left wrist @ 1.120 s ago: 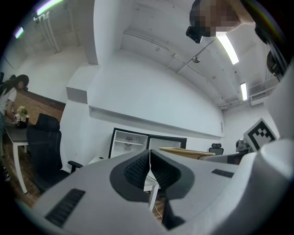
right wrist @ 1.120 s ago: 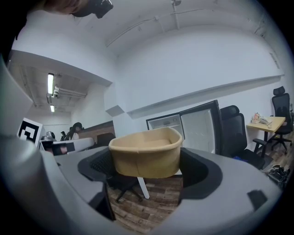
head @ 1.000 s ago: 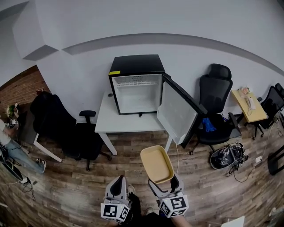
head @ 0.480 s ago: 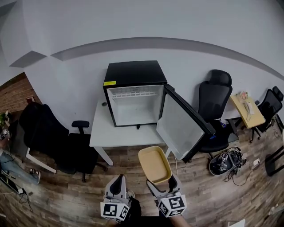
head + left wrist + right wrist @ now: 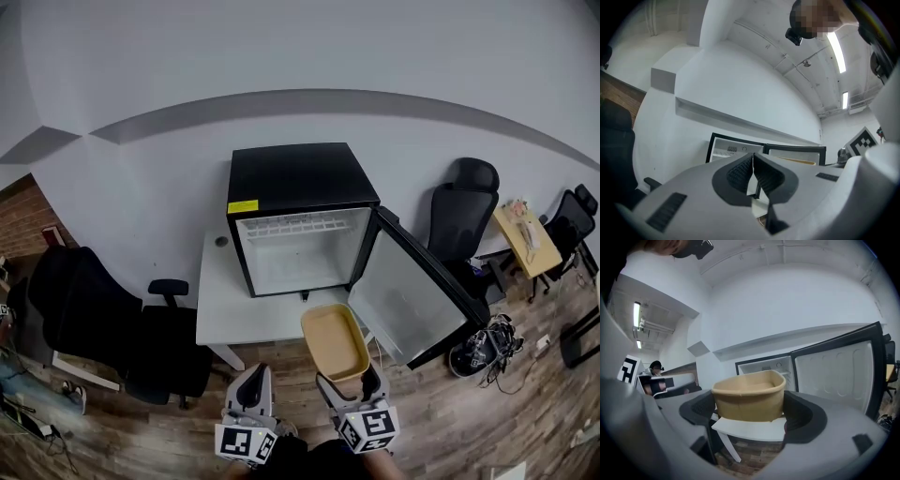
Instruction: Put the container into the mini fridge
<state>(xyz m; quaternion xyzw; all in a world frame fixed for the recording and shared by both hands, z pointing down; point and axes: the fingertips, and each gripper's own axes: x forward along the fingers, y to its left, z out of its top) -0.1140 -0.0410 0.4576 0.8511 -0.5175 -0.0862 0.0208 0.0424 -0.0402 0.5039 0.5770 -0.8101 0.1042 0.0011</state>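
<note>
Container [image 5: 750, 397] tan, shallow, empty, open side up, held by its near short end: right gripper [image 5: 750, 414] has a jaw pressed on each side wall, and the far end sticks out unsupported. Left gripper [image 5: 753, 168] rides alongside at the same height with jaws pressed together and nothing between them. Long axis of the container runs straight away from the person, far end aimed at the lower right corner of the fridge [image 5: 300, 220] cavity, near the hinge side; rim looks about level. Since a second ago the fridge has grown in the head view and drawn nearer. The container, then over bare floor well short of the table [image 5: 234, 309], now has its far end over the table's front edge, just below the opening. Grip and heading look unchanged. Judgement: the walk-up is nearly finished and the insertion is not yet begun. Door [image 5: 412, 300] stands wide open to the right, its inner face beside the container's right flank, so the path in looks free. Cavity shows white, nothing visible in it. A small nudge left would likely centre the container on the opening.
</note>
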